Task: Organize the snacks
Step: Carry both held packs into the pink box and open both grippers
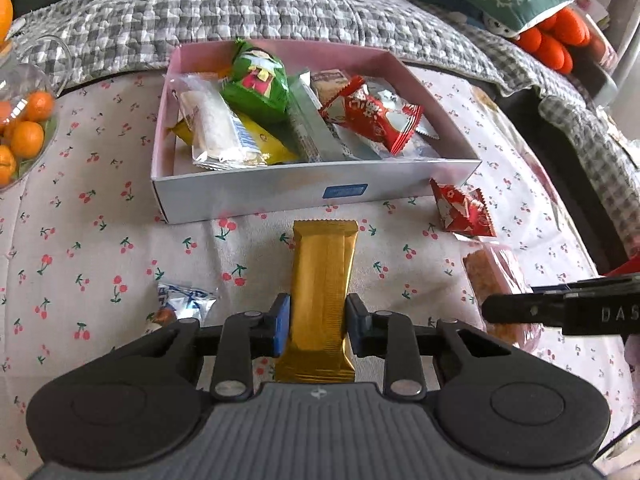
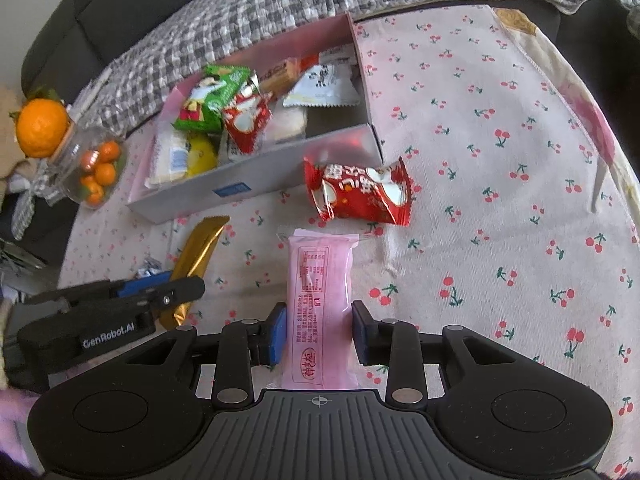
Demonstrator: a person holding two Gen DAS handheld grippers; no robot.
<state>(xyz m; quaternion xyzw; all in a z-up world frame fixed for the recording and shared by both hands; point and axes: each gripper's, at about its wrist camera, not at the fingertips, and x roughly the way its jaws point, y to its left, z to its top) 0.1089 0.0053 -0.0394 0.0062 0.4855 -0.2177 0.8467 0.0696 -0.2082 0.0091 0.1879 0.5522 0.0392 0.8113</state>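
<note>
My left gripper (image 1: 319, 322) is shut on a gold snack bar (image 1: 323, 280), pads pressed to both of its sides; the bar points at the pink-lined box (image 1: 312, 194). The box holds several snacks, among them a green packet (image 1: 256, 80) and a red packet (image 1: 370, 114). My right gripper (image 2: 320, 334) straddles a pink wrapped snack (image 2: 320, 296) lying on the cloth; the left pad touches it, the right pad stands slightly off. The left gripper (image 2: 160, 300) and gold bar (image 2: 200, 248) show in the right wrist view, beside the box (image 2: 240, 184).
A red packet (image 2: 360, 194) lies on the cherry-print cloth by the box's near right corner; it also shows in the left wrist view (image 1: 462, 210). A small blue-white candy (image 1: 180, 300) lies left. A clear bowl of small oranges (image 1: 24, 128) stands far left. A checked blanket lies behind.
</note>
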